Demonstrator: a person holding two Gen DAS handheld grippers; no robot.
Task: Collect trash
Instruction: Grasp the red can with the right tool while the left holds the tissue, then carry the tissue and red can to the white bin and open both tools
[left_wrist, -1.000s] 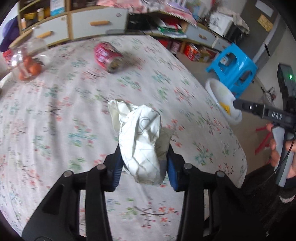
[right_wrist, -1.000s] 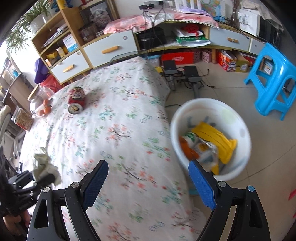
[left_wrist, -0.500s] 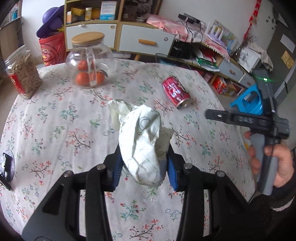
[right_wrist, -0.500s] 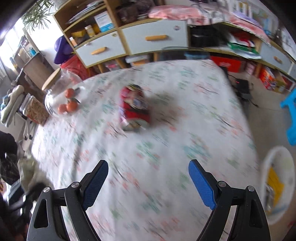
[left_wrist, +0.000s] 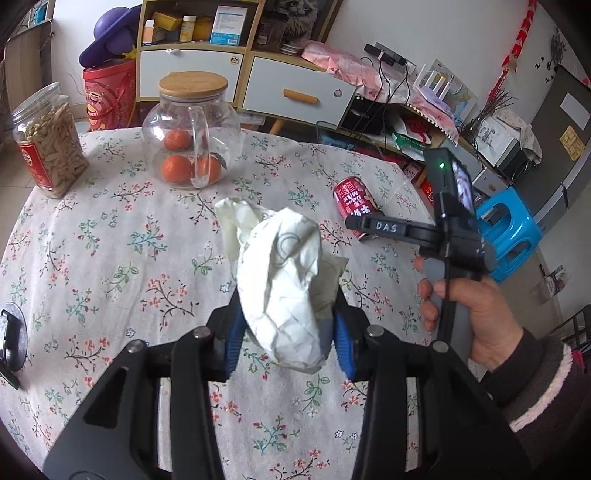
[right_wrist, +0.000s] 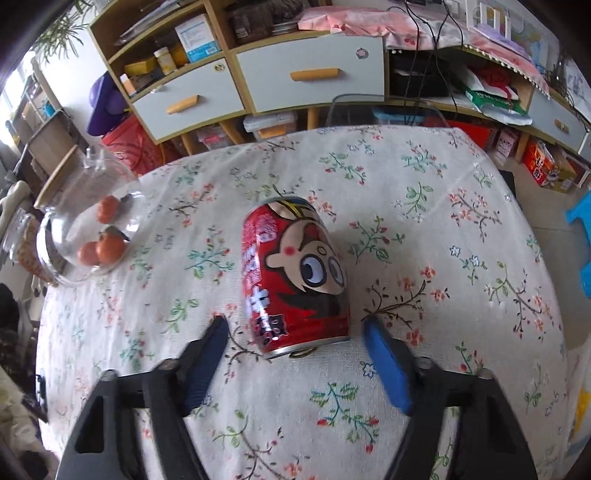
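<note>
My left gripper (left_wrist: 288, 332) is shut on a crumpled white paper wad (left_wrist: 280, 280) and holds it above the floral tablecloth. A red cartoon drink can (right_wrist: 293, 277) lies on its side on the table; it also shows in the left wrist view (left_wrist: 354, 205) at the right. My right gripper (right_wrist: 295, 328) is open, its blue pads on either side of the can's near end without touching it. In the left wrist view the right gripper's fingers (left_wrist: 380, 226) reach over the can, held by a hand (left_wrist: 465, 306).
A glass jug with oranges (left_wrist: 192, 147) and a jar of snacks (left_wrist: 48, 144) stand at the table's far left. The jug also shows in the right wrist view (right_wrist: 88, 225). A blue stool (left_wrist: 509, 229) stands on the floor to the right. A shelf unit with drawers (right_wrist: 306, 74) is behind the table.
My right gripper has swung from the white bin on the floor to the can and now straddles it. My left gripper has turned toward the table's middle, still holding the paper.
</note>
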